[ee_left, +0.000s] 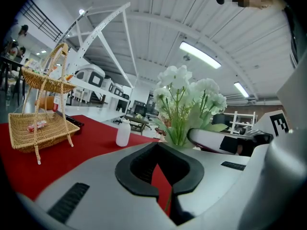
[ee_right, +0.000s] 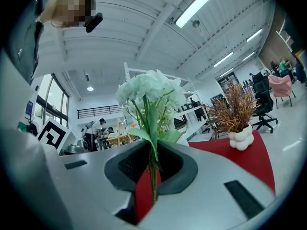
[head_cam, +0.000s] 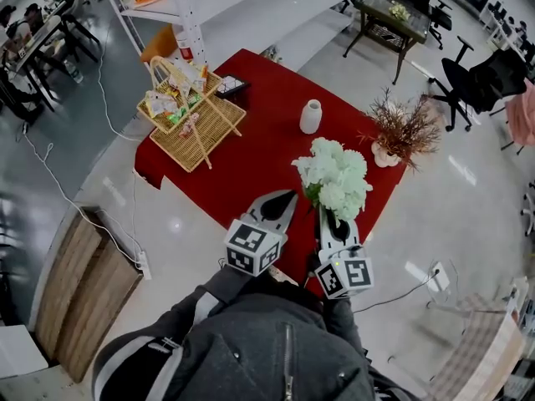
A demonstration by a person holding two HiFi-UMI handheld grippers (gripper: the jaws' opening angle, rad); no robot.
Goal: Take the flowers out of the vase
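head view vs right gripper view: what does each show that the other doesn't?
Head view only: the wicker basket stand and the white bottle vase. Right gripper view only: the green stems pinched between the jaws of the right gripper; from above the blooms hide that grip. Both: the white flowers, the dried plant in its pot and the red tablecloth.

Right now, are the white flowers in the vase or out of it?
Out: the right gripper grips the flowers by the stems; the white vase stands apart.
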